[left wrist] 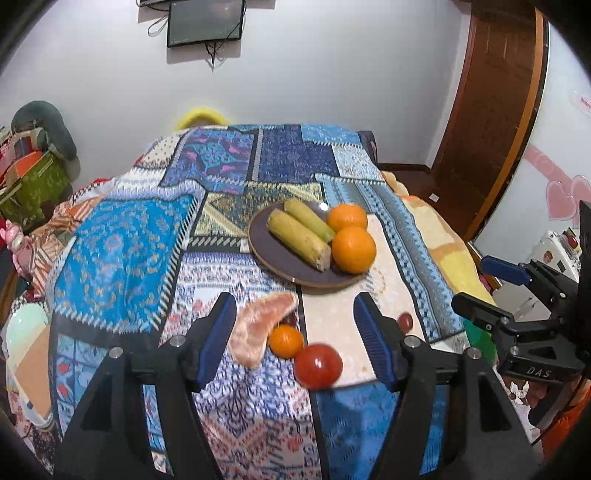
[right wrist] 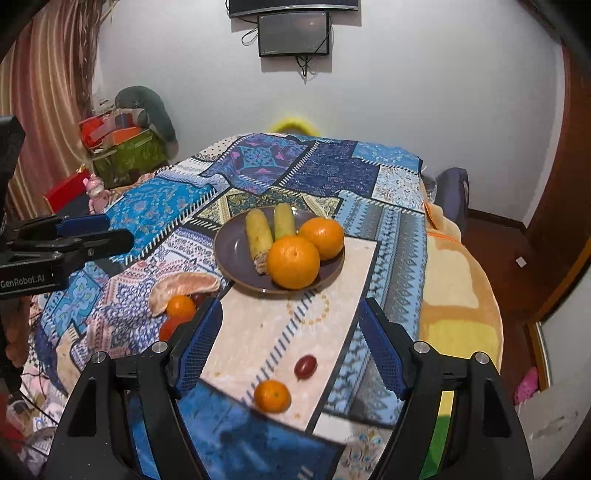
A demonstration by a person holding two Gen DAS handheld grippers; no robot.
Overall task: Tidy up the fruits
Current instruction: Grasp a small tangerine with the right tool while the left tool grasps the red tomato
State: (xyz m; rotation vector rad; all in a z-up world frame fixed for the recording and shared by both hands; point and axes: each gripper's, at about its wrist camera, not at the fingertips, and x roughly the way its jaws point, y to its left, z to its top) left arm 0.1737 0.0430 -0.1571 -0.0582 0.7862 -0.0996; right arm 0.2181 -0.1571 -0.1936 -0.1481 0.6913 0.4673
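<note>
A dark plate (left wrist: 275, 260) (right wrist: 231, 245) on the patterned cloth holds two corn cobs (left wrist: 297, 238) (right wrist: 258, 232) and two oranges (left wrist: 352, 249) (right wrist: 293, 262). My left gripper (left wrist: 295, 326) is open and empty above a pomelo wedge (left wrist: 258, 325) (right wrist: 184, 286), a small mandarin (left wrist: 285, 340) (right wrist: 180, 306) and a red tomato (left wrist: 317, 365) (right wrist: 169, 326). A dark grape (left wrist: 405, 322) lies right of it. My right gripper (right wrist: 290, 332) is open and empty above a grape (right wrist: 305, 366) and another mandarin (right wrist: 272, 396). The right gripper also shows in the left wrist view (left wrist: 480, 288), the left gripper in the right wrist view (right wrist: 99, 229).
The patchwork cloth (left wrist: 122, 251) (right wrist: 388, 229) covers a raised surface that drops off at the right onto a yellow blanket (right wrist: 454, 288). Cluttered boxes (right wrist: 125, 147) stand at the back left. A screen (right wrist: 293, 33) hangs on the wall. A wooden door (left wrist: 491, 110) is at the right.
</note>
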